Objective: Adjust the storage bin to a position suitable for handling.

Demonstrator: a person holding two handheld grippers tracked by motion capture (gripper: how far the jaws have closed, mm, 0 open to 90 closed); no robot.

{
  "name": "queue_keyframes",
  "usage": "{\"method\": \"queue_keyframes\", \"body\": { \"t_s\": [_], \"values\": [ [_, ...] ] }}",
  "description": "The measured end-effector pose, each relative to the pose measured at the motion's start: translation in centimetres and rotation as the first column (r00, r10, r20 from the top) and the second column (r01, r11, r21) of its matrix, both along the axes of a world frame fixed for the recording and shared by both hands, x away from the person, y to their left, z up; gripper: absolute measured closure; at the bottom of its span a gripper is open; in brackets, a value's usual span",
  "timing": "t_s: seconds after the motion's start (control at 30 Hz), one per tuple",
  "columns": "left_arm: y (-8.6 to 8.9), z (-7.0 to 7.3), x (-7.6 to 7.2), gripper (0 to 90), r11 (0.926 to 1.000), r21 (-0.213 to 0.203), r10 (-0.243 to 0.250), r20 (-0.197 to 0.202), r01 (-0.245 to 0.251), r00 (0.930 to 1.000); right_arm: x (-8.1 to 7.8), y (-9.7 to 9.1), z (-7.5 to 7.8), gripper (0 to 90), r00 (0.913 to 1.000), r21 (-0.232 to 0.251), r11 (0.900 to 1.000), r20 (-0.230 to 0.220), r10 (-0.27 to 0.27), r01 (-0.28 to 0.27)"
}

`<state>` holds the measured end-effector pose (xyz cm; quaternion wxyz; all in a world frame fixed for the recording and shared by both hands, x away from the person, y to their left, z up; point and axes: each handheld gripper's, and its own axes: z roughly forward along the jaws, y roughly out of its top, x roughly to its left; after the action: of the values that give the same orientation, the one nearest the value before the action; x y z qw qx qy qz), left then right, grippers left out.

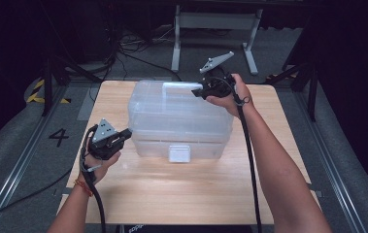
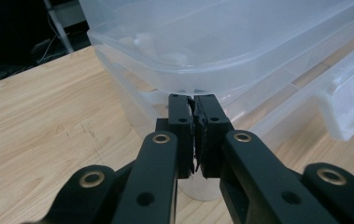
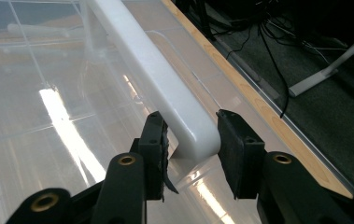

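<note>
- High view: a clear plastic storage box (image 1: pixel 179 119) stands in the middle of the wooden worktop (image 1: pixel 186 189), its white latch (image 1: pixel 179 153) facing the person. The left gripper (image 1: pixel 123 134) sits at the box's near left corner, low by the base, seemingly to steady the box. The right gripper (image 1: pixel 198 91) reaches over the lid to the white handle (image 1: pixel 181 86) on top, the natural place to lift or swing from.
- Left gripper view: the left gripper (image 2: pixel 194 105) has its jaws pressed together with nothing between them, and their tips sit right at the box's lower wall under the overhanging lid rim (image 2: pixel 221 70). Closed like this, it probably serves as a blunt prop against the box rather than a grasp.
- Right gripper view: the right gripper (image 3: pixel 191 137) straddles the end of the handle (image 3: pixel 165 88). Its jaws stand partly apart, with a gap visible between the handle and the far pad, so the handle lies between them unclamped.
</note>
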<state>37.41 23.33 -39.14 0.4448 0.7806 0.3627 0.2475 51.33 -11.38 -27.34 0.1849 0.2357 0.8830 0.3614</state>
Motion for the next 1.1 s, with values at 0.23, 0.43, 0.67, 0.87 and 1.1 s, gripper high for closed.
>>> {"method": "queue_keyframes", "body": {
  "t_s": [0.23, 0.43, 0.67, 0.87, 1.1],
  "values": [
    [0.1, 0.3, 0.1, 86.3, 1.0, 0.001, -0.003, 0.006, 0.003, 1.0, -0.9, -1.1, 0.8, 45.2, 0.9997, 0.024, 0.9994, 0.001, -0.024, 0.024],
    [0.1, 0.6, 0.1, 86.0, 0.9999, 0.011, -0.008, 0.011, 0.008, 0.9999, -2.1, -3.0, 1.5, 35.7, 0.9987, 0.032, 0.9984, 0.022, -0.047, 0.046],
    [0.3, 1.0, 0.1, 86.0, 0.9999, 0.011, -0.004, 0.02, 0.004, 0.9998, -4.0, -6.0, 1.9, 31.3, 0.9947, 0.079, 0.9949, 0.076, -0.068, 0.062],
    [0.1, 1.5, 0.2, 83.7, 0.9996, 0.028, 0.006, 0.032, -0.006, 0.9995, -5.8, -8.7, 2.0, 31.3, 0.9877, 0.119, 0.9884, 0.113, -0.108, 0.094],
    [0.5, 1.8, 0.4, 82.6, 0.9993, 0.028, 0.022, 0.04, -0.024, 0.999, -7.9, -11.7, 1.3, 31.4, 0.9795, 0.153, 0.9818, 0.149, -0.136, 0.113]
  ]
}}
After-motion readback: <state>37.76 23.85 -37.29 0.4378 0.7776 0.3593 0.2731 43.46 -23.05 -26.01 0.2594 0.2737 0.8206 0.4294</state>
